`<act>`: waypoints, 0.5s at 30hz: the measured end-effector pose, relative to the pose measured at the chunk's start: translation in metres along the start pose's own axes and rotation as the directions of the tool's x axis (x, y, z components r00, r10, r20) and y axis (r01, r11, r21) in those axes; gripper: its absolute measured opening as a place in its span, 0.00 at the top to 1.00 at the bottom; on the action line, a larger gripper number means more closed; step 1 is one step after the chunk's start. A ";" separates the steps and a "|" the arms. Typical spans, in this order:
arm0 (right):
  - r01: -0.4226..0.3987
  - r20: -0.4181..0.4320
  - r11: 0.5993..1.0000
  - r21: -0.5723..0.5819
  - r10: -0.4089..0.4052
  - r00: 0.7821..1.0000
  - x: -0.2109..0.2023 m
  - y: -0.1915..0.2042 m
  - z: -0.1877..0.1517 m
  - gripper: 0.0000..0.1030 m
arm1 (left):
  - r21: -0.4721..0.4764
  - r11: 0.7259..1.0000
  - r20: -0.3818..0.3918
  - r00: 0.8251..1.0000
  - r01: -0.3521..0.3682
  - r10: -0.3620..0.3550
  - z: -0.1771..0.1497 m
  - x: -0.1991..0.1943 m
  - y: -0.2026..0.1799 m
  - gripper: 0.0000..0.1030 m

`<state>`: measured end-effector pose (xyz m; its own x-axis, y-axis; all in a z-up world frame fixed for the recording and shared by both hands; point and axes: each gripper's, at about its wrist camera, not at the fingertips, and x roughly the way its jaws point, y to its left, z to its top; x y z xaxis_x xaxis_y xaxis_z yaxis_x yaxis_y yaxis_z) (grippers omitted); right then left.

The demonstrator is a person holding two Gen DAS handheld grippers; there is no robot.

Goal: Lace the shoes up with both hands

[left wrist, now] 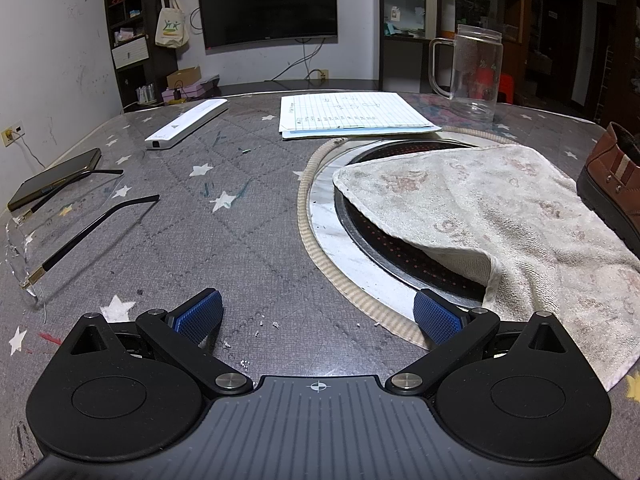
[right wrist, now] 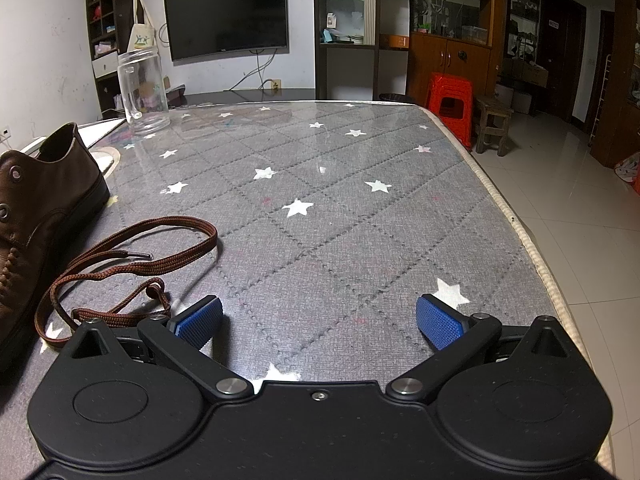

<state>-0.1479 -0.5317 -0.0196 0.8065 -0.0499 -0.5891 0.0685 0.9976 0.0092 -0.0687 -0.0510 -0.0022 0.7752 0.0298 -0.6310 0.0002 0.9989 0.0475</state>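
A brown leather shoe [right wrist: 36, 208] with metal eyelets stands at the left edge of the right wrist view; its heel end [left wrist: 612, 180] shows at the far right of the left wrist view. A loose brown shoelace [right wrist: 132, 264] lies in loops on the table beside the shoe, just left of my right gripper [right wrist: 320, 320]. That gripper is open with nothing between its blue pads [right wrist: 198, 320]. My left gripper [left wrist: 318, 316] is also open and empty, hovering low over the table near a towel, well left of the shoe.
A worn white towel [left wrist: 500, 224] drapes over a round metal inset [left wrist: 332, 216] in the grey star-patterned tablecloth [right wrist: 340, 220]. Glasses [left wrist: 52, 236], a phone [left wrist: 52, 180], a white bar [left wrist: 188, 122], papers [left wrist: 352, 116] and a clear jar [left wrist: 476, 72] lie around. The table's right edge [right wrist: 532, 248] drops to a tiled floor.
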 end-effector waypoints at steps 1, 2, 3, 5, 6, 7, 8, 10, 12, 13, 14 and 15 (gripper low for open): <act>0.000 0.000 1.000 0.000 0.000 1.000 0.000 0.000 0.000 0.00 | 0.000 1.000 0.000 1.000 0.000 0.000 0.000 0.000 0.000 0.00; 0.000 -0.001 1.000 0.000 0.000 1.000 0.000 0.000 0.000 0.00 | 0.000 1.000 0.000 1.000 0.000 0.000 0.000 0.000 0.000 0.00; 0.000 -0.001 1.000 0.000 0.000 1.000 0.000 0.000 0.000 0.00 | 0.000 1.000 0.000 1.000 0.000 0.000 0.000 0.000 0.000 0.00; 0.001 0.000 1.000 -0.001 -0.001 1.000 0.000 -0.001 0.001 0.00 | 0.001 1.000 -0.001 1.000 0.000 0.000 0.000 0.000 0.000 0.00; 0.000 -0.001 1.000 0.000 0.000 1.000 0.000 -0.001 0.001 0.00 | 0.000 1.000 -0.001 1.000 0.000 0.000 0.000 0.000 0.000 0.00; 0.001 -0.001 1.000 -0.001 -0.001 1.000 0.000 0.000 0.001 0.00 | 0.001 1.000 -0.002 1.000 -0.001 0.001 0.000 0.000 0.000 0.00; 0.000 -0.001 1.000 0.000 0.000 1.000 0.000 0.000 0.001 0.00 | 0.002 1.000 -0.003 1.000 -0.002 0.002 0.000 0.000 -0.001 0.00; 0.000 -0.001 1.000 0.000 0.000 1.000 0.001 0.000 0.001 0.00 | -0.002 1.000 -0.013 1.000 -0.007 0.007 0.001 0.000 -0.001 0.00; 0.001 -0.002 1.000 -0.001 -0.001 1.000 0.001 -0.001 0.001 0.00 | -0.004 1.000 -0.026 1.000 -0.012 0.012 0.003 0.000 -0.002 0.00; 0.001 -0.002 1.000 -0.001 -0.001 1.000 0.001 -0.001 0.001 0.00 | -0.006 1.000 -0.035 0.999 -0.016 0.016 0.004 0.000 -0.002 0.00; 0.001 -0.002 1.000 -0.001 -0.001 1.000 0.001 -0.001 0.002 0.00 | -0.007 1.000 -0.042 0.999 -0.019 0.018 0.004 0.000 -0.003 0.00; 0.001 -0.002 1.000 -0.001 -0.001 1.000 0.001 -0.001 0.002 0.00 | -0.009 1.000 -0.050 0.999 -0.021 0.020 0.005 0.000 -0.004 0.00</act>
<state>-0.1460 -0.5331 -0.0190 0.8051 -0.0506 -0.5910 0.0684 0.9976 0.0078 -0.0656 -0.0552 0.0017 0.7423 0.0517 -0.6681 -0.0216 0.9983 0.0533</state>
